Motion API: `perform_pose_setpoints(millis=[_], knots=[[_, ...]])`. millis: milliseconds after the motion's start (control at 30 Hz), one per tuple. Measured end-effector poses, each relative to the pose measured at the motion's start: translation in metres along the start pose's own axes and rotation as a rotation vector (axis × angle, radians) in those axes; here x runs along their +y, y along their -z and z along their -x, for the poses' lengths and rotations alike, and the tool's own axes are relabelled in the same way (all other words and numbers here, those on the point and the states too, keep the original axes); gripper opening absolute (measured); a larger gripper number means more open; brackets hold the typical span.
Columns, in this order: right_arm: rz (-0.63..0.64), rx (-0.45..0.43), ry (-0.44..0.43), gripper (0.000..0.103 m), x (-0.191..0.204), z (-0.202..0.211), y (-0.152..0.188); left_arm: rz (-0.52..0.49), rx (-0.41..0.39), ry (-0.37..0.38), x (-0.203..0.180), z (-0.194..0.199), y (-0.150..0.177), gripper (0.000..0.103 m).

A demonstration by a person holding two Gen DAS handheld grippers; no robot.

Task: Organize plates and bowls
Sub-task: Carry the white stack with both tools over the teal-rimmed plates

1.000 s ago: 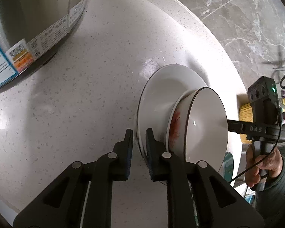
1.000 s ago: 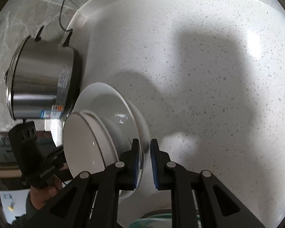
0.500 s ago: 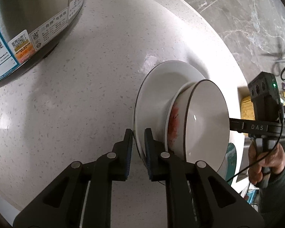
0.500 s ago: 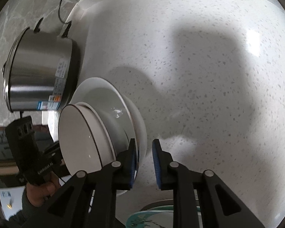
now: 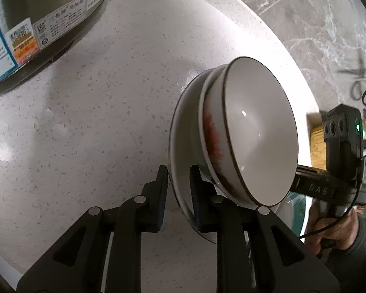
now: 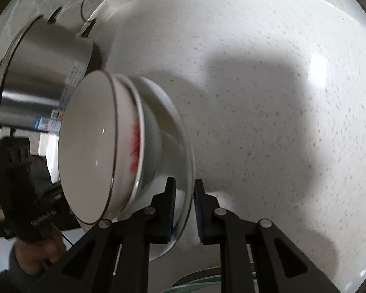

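Both grippers are now raising the white plate (image 5: pixel 183 131) off the speckled counter (image 5: pixel 97 109), two bowls (image 5: pixel 258 136) riding on it. The left gripper (image 5: pixel 177 190) and right gripper (image 6: pixel 185 207) are each clamping opposite rims, nearly closed, so the stack is probably heading elsewhere.

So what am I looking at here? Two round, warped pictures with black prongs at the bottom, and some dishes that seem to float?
There is no robot: a person holds a hand-held two-finger gripper in each hand, and each carries a wide-angle camera looking along its fingers. One picture comes from the left gripper, the other from the right gripper. Both are clamped on opposite edges of a wide white plate, which carries two stacked white bowls, one with a red pattern. The stack looks lifted above the speckled white round table. Also on the table stands a labelled shiny steel pot.
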State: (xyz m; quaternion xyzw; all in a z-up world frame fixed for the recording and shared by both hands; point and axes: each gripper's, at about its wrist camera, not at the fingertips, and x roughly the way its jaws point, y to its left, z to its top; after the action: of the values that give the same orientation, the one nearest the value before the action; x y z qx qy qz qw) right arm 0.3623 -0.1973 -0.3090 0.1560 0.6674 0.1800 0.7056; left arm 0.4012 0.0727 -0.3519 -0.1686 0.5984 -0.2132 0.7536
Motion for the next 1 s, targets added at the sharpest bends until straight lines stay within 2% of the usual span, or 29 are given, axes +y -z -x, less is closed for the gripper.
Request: perform_pose_setpoints(millis=[33, 100, 167, 267, 333, 400, 433, 667, 1000], knots=[[0.009, 0.005, 0.000, 0.019, 0.000, 0.000, 0.000, 0.004, 0.002, 0.004, 0.001, -0.001, 0.000, 0.019], [0.035, -0.025, 0.013, 0.020, 0.004, 0.005, 0.000, 0.004, -0.003, -0.031, 0.004, -0.001, -0.002, 0.032], [0.071, -0.050, 0.040, 0.019, 0.010, 0.008, -0.004, -0.004, -0.014, -0.041, 0.008, 0.000, -0.001, 0.033], [0.039, -0.052, -0.006, 0.019, 0.003, 0.005, -0.008, -0.037, -0.018, -0.063, 0.005, -0.001, -0.003, 0.030], [0.023, -0.051, -0.041, 0.016, -0.003, 0.003, -0.009, -0.074, -0.012, -0.073, -0.003, -0.003, -0.004, 0.020], [0.040, -0.061, -0.040, 0.016, -0.002, 0.004, -0.009, -0.112, -0.014, -0.123, -0.014, -0.007, -0.003, 0.017], [0.054, -0.064, -0.026, 0.016, 0.001, 0.004, -0.009, -0.128, -0.018, -0.144, -0.017, -0.007, -0.003, 0.017], [0.057, -0.079, -0.028, 0.016, 0.001, 0.004, -0.007, -0.133, -0.034, -0.156, -0.024, -0.002, 0.001, 0.017], [0.064, -0.113, -0.031, 0.016, 0.003, 0.030, 0.001, -0.174, -0.071, -0.161, -0.042, 0.029, 0.004, 0.017]])
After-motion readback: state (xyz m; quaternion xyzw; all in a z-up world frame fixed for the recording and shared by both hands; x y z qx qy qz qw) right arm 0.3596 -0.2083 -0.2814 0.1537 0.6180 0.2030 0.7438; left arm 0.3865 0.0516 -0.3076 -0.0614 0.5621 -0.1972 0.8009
